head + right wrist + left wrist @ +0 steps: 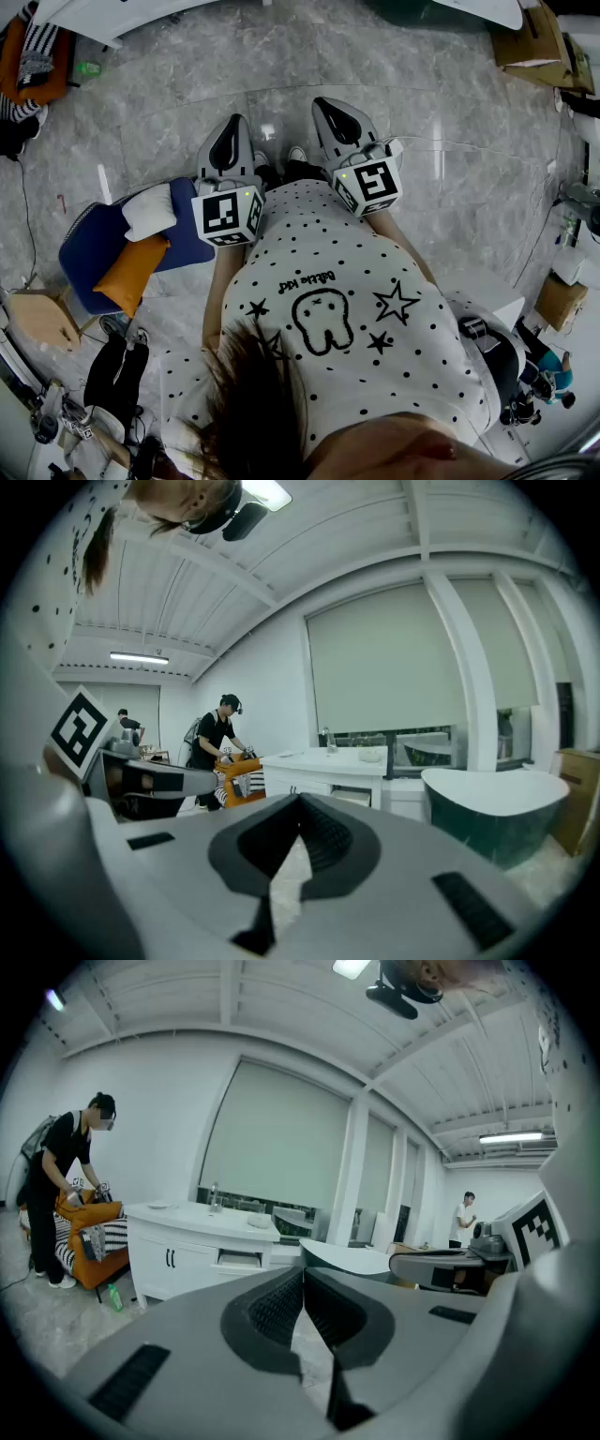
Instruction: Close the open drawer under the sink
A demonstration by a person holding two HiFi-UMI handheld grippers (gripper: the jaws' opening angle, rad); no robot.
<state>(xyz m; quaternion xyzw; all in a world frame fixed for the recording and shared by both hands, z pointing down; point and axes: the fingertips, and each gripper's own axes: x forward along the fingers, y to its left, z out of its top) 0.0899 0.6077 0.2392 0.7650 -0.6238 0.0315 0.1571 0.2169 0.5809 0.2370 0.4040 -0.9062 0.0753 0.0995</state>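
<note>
The white vanity cabinet (187, 1246) that carries the sink stands well across the marble floor (450, 103), beyond the dark bathtub (497, 817). Its open drawer (240, 1260) juts out just under the top surface, to the right of the 2 doors. Nothing is within reach yet, so I judge the step in hand to be the approach. Walk round the bathtub, square up to the drawer front and press at its middle, so it runs in straight and does not skew.

The left gripper (303, 1277) has its fingers clenched together on nothing. The right gripper (298, 806) is the same, with pads meeting and no thing between them. That suits a push, since closed fingers make 1 blunt tip. 1 gripper should be enough; hold it level and stop when the front sits flush with the doors.

The head view never shows the cabinet, only floor, a dotted shirt and both grippers. In both gripper views the gripper's own body cuts off the cabinet's lower part. Another person (61, 1194) bends over an orange chair just beside the cabinet's far end. The drawer is too small to show whether it has a handle or how far it stands out. The sink basin itself cannot be made out.
</note>
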